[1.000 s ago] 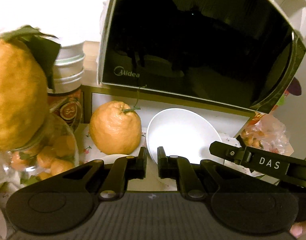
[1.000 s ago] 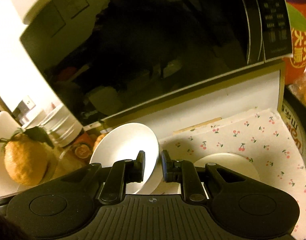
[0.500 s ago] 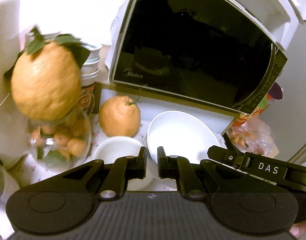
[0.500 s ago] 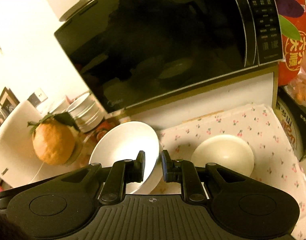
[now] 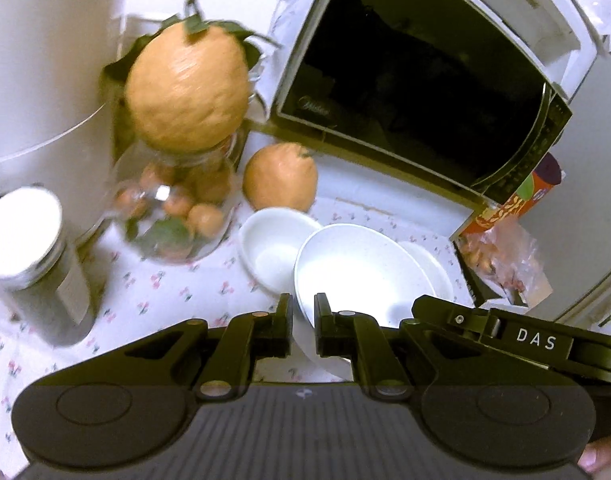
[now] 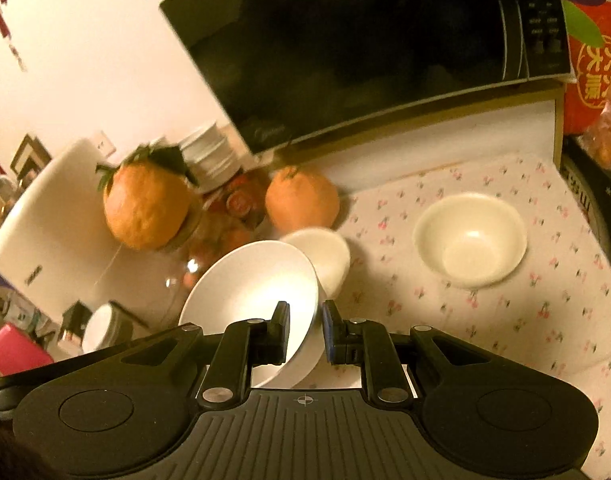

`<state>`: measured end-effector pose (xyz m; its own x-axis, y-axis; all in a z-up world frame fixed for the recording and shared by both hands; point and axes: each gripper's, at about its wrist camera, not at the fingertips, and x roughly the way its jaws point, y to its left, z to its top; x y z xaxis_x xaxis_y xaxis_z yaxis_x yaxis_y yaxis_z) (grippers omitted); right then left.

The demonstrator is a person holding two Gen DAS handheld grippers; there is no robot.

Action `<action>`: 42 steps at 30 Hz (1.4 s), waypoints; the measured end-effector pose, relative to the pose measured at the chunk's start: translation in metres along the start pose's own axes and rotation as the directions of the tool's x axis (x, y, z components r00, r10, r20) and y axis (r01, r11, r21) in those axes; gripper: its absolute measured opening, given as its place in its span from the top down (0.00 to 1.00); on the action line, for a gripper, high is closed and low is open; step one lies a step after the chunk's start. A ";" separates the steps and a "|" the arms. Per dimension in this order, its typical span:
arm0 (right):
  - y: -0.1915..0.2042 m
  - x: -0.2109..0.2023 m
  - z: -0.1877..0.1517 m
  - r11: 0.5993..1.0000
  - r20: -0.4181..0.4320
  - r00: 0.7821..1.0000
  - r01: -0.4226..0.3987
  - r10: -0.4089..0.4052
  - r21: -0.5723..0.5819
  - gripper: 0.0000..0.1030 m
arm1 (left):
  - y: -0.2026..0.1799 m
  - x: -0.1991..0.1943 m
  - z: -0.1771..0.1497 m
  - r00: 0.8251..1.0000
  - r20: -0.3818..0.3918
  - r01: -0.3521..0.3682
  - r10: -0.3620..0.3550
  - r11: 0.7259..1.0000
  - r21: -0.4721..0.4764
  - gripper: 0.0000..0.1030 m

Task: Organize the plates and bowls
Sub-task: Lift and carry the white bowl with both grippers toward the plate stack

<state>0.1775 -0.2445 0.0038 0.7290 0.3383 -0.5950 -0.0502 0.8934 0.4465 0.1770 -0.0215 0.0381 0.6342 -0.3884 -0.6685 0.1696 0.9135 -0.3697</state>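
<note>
A large white bowl point(image 5: 361, 276) hangs tilted above the cherry-print cloth, held from both sides. My left gripper point(image 5: 303, 316) is shut on its near left rim. My right gripper point(image 6: 304, 320) is shut on the same bowl point(image 6: 253, 292) at its right rim, and its black arm point(image 5: 505, 332) shows in the left wrist view. Under and behind the held bowl, a smaller white bowl point(image 5: 271, 248) point(image 6: 329, 256) sits on the cloth. A cream bowl point(image 6: 469, 240) stands alone to the right; in the left wrist view only its edge point(image 5: 435, 264) shows.
A black microwave point(image 5: 417, 80) fills the back. A big orange citrus fruit point(image 5: 185, 88) tops a glass jar of small oranges point(image 5: 173, 208), and a second one point(image 5: 281, 176) lies beside it. A lidded tin point(image 5: 29, 248), a white appliance point(image 6: 53, 232), stacked plates point(image 6: 209, 156) and a red bag point(image 6: 597, 52) ring the cloth point(image 6: 525, 312).
Both grippers have drawn back from the microwave with the large bowl still between them. More of the cloth now shows, with the small bowl, the cream bowl and the tin in view.
</note>
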 end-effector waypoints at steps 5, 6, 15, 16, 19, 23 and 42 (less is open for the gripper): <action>0.012 0.005 -0.018 1.000 -0.038 0.999 -0.002 0.002 -0.019 0.83 | 0.015 -0.006 -0.014 1.000 -0.022 -0.010 0.010 1.000 -0.007 0.91; 0.014 0.007 -0.021 1.000 -0.046 0.999 -0.004 0.003 -0.022 0.83 | 0.018 -0.007 -0.016 1.000 -0.028 -0.012 0.012 1.000 -0.007 0.91; 0.027 0.029 -0.050 1.000 -0.180 0.983 -0.024 0.023 -0.004 0.82 | 0.047 -0.016 -0.031 0.996 -0.084 -0.030 0.029 1.000 -0.002 0.91; 0.029 0.031 -0.053 1.000 -0.193 0.981 -0.031 0.030 -0.003 0.83 | 0.052 -0.016 -0.033 0.995 -0.099 -0.030 0.030 1.000 -0.003 0.91; 0.032 0.035 -0.059 0.999 -0.221 0.974 -0.047 0.047 0.006 0.83 | 0.063 -0.017 -0.040 0.990 -0.136 -0.034 0.033 0.999 -0.005 0.91; 0.039 0.041 -0.065 0.997 -0.255 0.964 -0.075 0.075 0.011 0.82 | 0.074 -0.023 -0.045 0.986 -0.162 -0.041 0.042 0.999 0.010 0.91; 0.064 0.059 -0.087 0.994 -0.323 0.944 -0.095 0.071 -0.058 0.81 | 0.095 -0.019 -0.051 0.962 -0.252 -0.100 0.110 0.994 0.053 0.92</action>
<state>0.1575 -0.1415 -0.0610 0.4636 0.4781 -0.7460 -0.1585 0.8731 0.4611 0.1425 0.0663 -0.0169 0.4384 -0.3038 -0.8459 0.1452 0.9527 -0.2669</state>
